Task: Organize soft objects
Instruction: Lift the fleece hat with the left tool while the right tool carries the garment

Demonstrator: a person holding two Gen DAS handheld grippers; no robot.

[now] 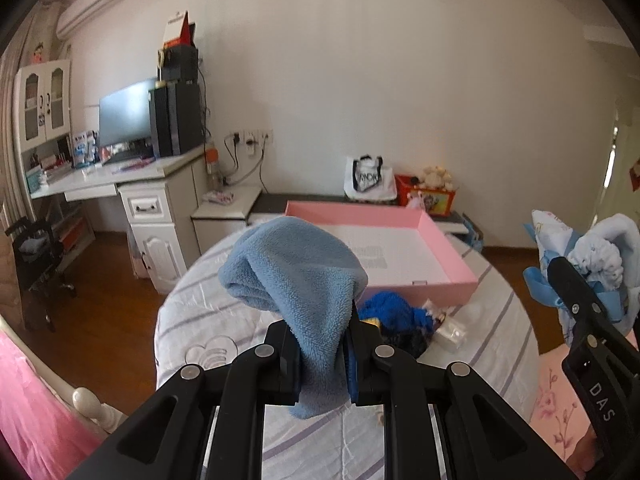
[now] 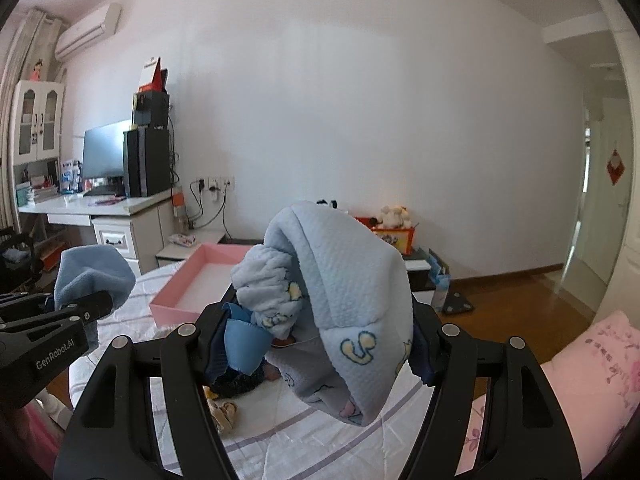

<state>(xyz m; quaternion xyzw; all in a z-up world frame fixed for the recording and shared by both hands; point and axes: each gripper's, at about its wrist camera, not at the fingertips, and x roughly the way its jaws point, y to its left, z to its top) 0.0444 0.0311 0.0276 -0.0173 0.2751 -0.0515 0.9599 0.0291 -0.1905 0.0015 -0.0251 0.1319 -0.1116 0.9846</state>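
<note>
The shallow pink cardboard box (image 1: 440, 236) sits open on the striped white bedsheet (image 1: 224, 300), and both soft things hang in the air on the near side of it. The left gripper (image 1: 324, 344) has its jaws pressed nearly together on a fold of the blue fleece cloth (image 1: 292, 268), which bunches above the jaws and droops below them. The right gripper (image 2: 316, 340) has its jaws spread wide yet pinching the bulky pale-blue printed baby garment (image 2: 348, 300), to the right of the box as the left wrist camera sees it.

The risk, as I judge it: the fleece is caught only by a thin fold and could slide out on the way to the box. The garment hangs in loose folds (a blue ribbon (image 2: 244, 344) dangles at the left jaw), so a trailing part might snag the box's near wall or fall short onto the dark blue plush pile (image 1: 400, 316) lying just before it.

Both grippers tilt slightly downward, side by side, aimed toward the box
</note>
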